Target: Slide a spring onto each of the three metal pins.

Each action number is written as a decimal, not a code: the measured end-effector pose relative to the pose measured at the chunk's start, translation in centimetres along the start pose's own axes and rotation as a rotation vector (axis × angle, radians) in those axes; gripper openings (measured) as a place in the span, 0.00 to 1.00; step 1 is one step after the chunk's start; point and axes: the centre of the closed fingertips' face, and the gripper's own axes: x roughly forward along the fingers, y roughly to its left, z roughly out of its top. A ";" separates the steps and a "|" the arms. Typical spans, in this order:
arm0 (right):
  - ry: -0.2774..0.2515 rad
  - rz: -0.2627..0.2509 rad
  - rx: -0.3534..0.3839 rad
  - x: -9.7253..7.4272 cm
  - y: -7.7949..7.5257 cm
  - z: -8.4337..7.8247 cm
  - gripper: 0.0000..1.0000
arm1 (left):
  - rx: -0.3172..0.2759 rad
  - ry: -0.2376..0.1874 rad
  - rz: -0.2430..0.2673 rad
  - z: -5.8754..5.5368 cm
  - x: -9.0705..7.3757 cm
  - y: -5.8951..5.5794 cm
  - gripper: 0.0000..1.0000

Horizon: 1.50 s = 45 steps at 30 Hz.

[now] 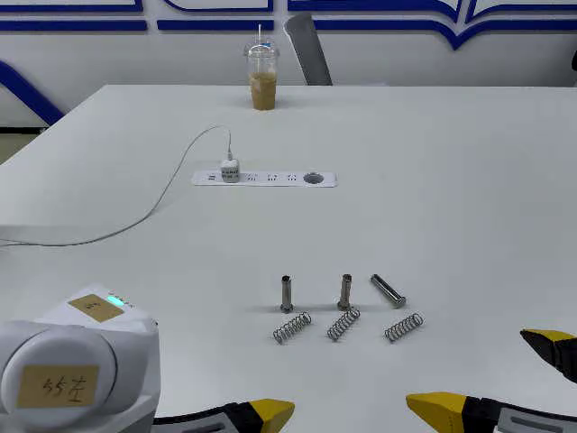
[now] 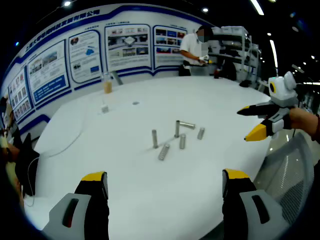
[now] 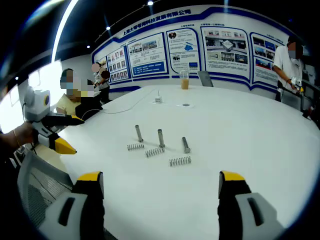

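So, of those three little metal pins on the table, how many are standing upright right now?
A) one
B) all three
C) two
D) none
C: in the head view the left pin and the middle pin stand on end, while the right pin lies flat on the table.

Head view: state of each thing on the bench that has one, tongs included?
Left pin: upright, bare.
Middle pin: upright, bare.
Right pin: lying on its side, bare.
Three springs: lying loose in front of the pins, none on a pin.
Left tongs: open, empty.
Right tongs: open, empty.
Cup: upright, lidded, partly filled.
Power strip: one charger plugged in.
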 end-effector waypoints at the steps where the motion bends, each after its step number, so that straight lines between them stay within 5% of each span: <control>1: 0.001 -0.001 -0.002 0.1 0.0 0.0 0.97 | 0.003 0.002 -0.002 0.0 0.0 -0.1 0.97; 29: 0.012 -0.009 -0.025 -0.2 0.0 -0.4 0.96 | 0.003 0.009 -0.015 0.1 0.3 -0.5 0.94; 45: 0.003 -0.018 -0.047 0.8 -1.0 0.7 0.92 | -0.013 -0.002 -0.017 0.2 0.5 -0.7 0.92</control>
